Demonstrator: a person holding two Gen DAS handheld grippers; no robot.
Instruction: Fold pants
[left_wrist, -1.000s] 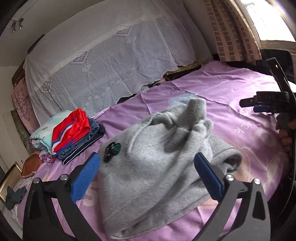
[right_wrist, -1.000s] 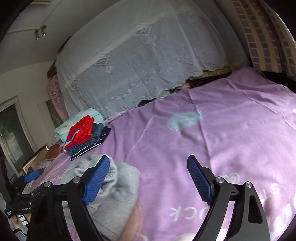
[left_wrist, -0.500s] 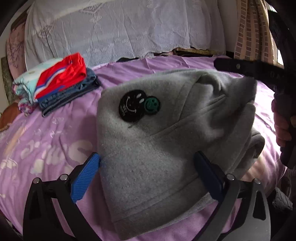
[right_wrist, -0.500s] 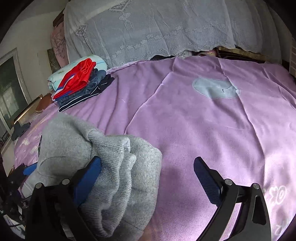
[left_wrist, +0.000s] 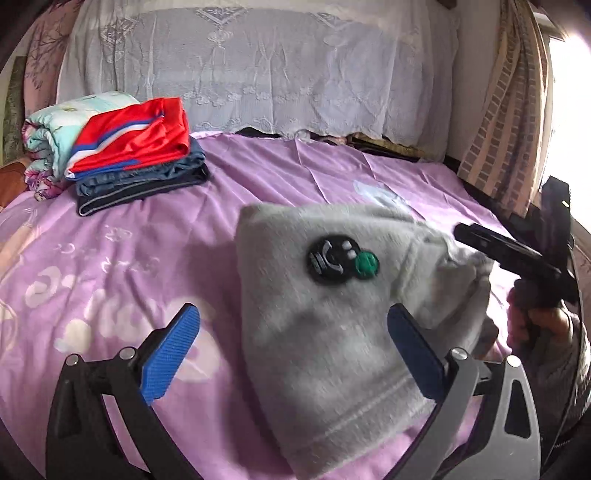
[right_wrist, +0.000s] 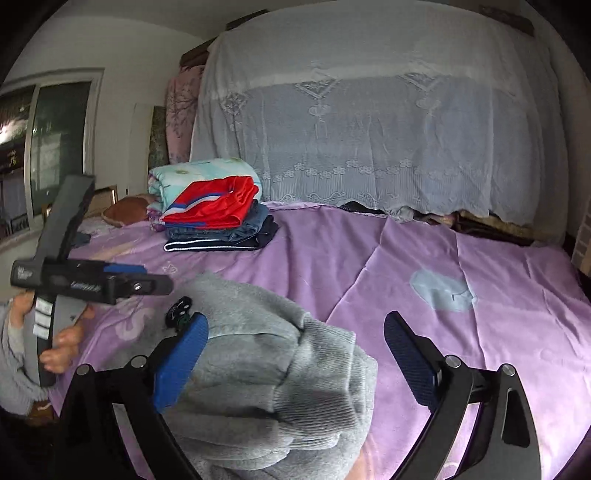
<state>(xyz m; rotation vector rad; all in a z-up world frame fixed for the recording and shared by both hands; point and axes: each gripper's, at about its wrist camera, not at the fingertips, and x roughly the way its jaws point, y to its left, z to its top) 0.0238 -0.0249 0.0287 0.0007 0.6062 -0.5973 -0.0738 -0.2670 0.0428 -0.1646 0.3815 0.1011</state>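
Grey fleece pants (left_wrist: 332, 332) lie bunched on the near part of the bed, on a purple sheet (left_wrist: 258, 177). A round black patch (left_wrist: 330, 259) with white marks and a smaller green patch (left_wrist: 366, 264) sit on the upper face of the fabric; the marks are too blurred to read. A ribbed cuff or waistband (right_wrist: 314, 373) shows in the right wrist view.

The left gripper (left_wrist: 291, 343) has its blue-padded jaws spread wide and holds nothing; the pants lie beyond and between the pads. The right gripper (right_wrist: 295, 354) is likewise spread wide, its left pad close against the grey heap, with nothing clamped.

White print is visible on the left tool's black body in the right wrist view, but it cannot be made out. Pale lettering printed on the sheet is also illegible.

A folded stack (left_wrist: 136, 162), red-white-blue garment on top of denim and dark items, sits at the far left of the bed beside a rolled pale quilt (left_wrist: 55, 129). A white lace cover (left_wrist: 277, 74) hangs at the head.
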